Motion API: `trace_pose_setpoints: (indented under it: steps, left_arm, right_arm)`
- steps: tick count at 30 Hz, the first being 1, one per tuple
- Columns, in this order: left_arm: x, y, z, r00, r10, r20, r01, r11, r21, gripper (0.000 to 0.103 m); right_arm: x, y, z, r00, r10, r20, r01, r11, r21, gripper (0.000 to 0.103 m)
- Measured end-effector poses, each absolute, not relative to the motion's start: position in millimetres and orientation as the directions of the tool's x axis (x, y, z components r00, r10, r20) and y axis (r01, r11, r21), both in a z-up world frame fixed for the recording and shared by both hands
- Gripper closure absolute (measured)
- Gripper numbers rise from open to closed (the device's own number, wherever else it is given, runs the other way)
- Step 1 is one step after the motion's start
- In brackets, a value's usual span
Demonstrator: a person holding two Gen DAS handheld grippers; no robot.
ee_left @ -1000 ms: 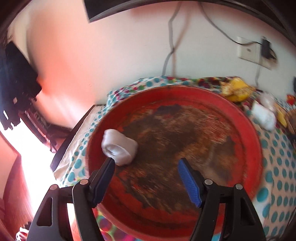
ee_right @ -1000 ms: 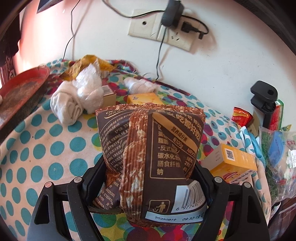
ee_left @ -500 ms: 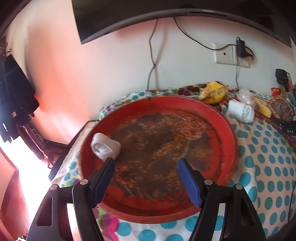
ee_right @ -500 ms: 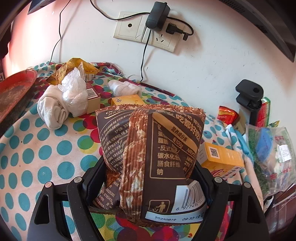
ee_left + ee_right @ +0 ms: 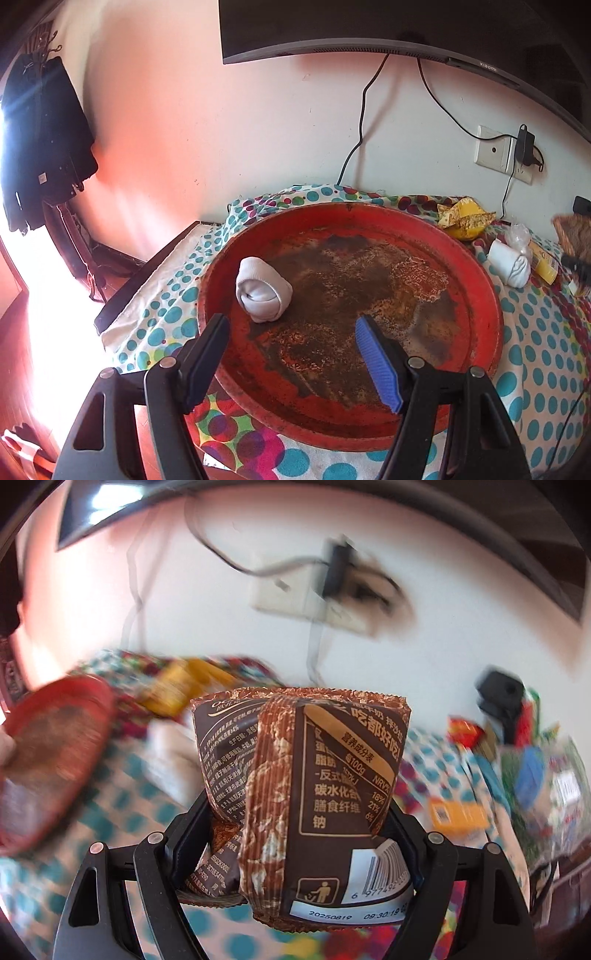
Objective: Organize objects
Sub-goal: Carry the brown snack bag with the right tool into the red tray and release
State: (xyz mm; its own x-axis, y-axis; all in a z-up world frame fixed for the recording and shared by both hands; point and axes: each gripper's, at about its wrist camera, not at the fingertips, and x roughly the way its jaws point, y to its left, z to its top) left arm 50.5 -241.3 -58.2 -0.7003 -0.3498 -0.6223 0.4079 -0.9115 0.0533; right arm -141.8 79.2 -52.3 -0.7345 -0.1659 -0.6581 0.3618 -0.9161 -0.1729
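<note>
A round red tray (image 5: pixel 495 317) with a worn brown middle lies on the polka-dot cloth. A rolled white sock (image 5: pixel 263 291) sits in its left part. My left gripper (image 5: pixel 291 358) is open and empty, held above the tray's near side, apart from the sock. My right gripper (image 5: pixel 295 834) is shut on a brown snack packet (image 5: pixel 317 782) and holds it up above the cloth; the packet hides the fingertips. The tray also shows at the left of the right wrist view (image 5: pixel 55 753), blurred. The packet's edge shows far right in the left wrist view (image 5: pixel 576 232).
Right of the tray lie a second rolled sock (image 5: pixel 511 266), a clear plastic bag (image 5: pixel 519 234) and a yellow wrapper (image 5: pixel 463 219). A wall socket with charger (image 5: pixel 509 151) and cables hang behind. Orange boxes (image 5: pixel 458 814) and packets (image 5: pixel 532 775) crowd the right side. The table's left edge (image 5: pixel 144 273) drops off.
My left gripper has pulled back and up from the tray, leaving the sock lying there. My right gripper has lifted the packet and swings left toward the tray; its view is blurred.
</note>
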Motion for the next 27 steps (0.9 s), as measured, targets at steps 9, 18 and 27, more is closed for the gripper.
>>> trace_pose_setpoints:
  steps: [9, 18, 27]
  left_arm:
    - [58.3, -269.7, -52.3, -0.697, -0.356, -0.623, 0.457, -0.889, -0.004, 0.030]
    - [76.0, -320.7, -45.2, -0.672, -0.430, -0.603, 0.559, -0.829, -0.031, 0.030]
    - [84.0, -349.3, -47.5, -0.653, -0.438, -0.617, 0.603, -0.795, -0.074, 0.030]
  right_arm:
    - [-128.7, -67.1, -19.6, -0.635, -0.342, -0.693, 0.570, -0.813, -0.120, 0.021]
    - [-120.0, -212.2, -39.6, -0.464, -0.416, -0.782, 0.726, -0.684, -0.067, 0.021]
    - [-115.9, -291.3, -78.5, -0.376, -0.392, -0.839, 0.782, -0.620, -0.061, 0.021]
